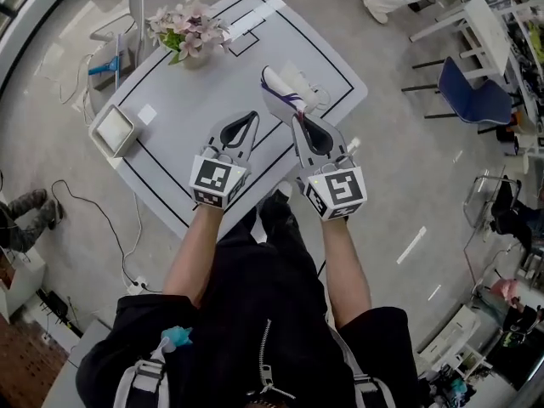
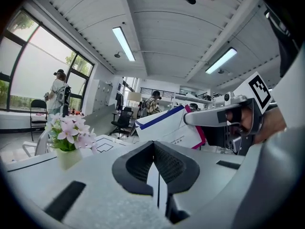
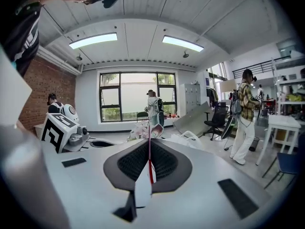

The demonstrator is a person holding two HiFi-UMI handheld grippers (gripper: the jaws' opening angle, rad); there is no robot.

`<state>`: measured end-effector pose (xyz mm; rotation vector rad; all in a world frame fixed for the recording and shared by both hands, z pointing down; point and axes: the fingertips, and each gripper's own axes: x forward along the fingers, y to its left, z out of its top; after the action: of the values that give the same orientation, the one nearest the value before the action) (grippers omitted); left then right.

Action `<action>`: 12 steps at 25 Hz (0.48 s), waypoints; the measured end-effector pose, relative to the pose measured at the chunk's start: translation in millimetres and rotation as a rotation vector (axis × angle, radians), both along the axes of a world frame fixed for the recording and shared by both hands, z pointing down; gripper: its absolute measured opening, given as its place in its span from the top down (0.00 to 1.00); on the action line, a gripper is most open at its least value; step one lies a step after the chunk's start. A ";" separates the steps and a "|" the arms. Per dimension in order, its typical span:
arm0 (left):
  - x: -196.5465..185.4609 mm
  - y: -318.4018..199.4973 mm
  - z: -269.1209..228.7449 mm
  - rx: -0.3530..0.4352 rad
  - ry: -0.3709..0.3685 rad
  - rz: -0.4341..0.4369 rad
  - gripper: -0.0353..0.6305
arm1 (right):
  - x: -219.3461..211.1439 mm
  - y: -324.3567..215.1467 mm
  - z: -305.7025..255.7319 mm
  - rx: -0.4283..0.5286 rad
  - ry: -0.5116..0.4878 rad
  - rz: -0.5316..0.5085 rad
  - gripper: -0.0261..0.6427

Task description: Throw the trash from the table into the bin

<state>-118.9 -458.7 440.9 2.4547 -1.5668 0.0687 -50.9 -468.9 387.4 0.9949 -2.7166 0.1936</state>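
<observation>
The right gripper point(image 1: 298, 119) is clenched on an envelope point(image 1: 284, 87), which shows edge-on between its jaws in the right gripper view. The envelope sticks out past the tips, held over the near right part of the table point(image 1: 183, 113). Just beside it, the left gripper point(image 1: 252, 116) is clenched on nothing. Flowers point(image 1: 189, 31) stand at the table's far edge.

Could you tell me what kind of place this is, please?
Most likely an open-plan office or lab workspace. Signs of it are the large window in the end wall, the long ceiling lights, and the wheeled office chair near a white desk where people stand.
</observation>
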 end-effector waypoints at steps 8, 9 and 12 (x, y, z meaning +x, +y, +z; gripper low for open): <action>61.9 -2.7 -3.3 0.011 0.006 0.110 0.94 | 69.3 5.1 -1.9 0.005 0.000 0.130 0.94; 68.6 -1.5 -3.1 0.010 0.007 0.116 0.94 | 77.9 6.6 -2.1 0.006 -0.003 0.143 0.94; 90.9 4.4 -4.6 0.012 0.002 0.133 0.94 | 105.3 12.5 -4.0 0.011 -0.007 0.174 0.94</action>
<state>-28.0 -454.3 436.3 2.5646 -1.4054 0.0793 54.4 -456.4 383.4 1.2362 -2.6394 0.2127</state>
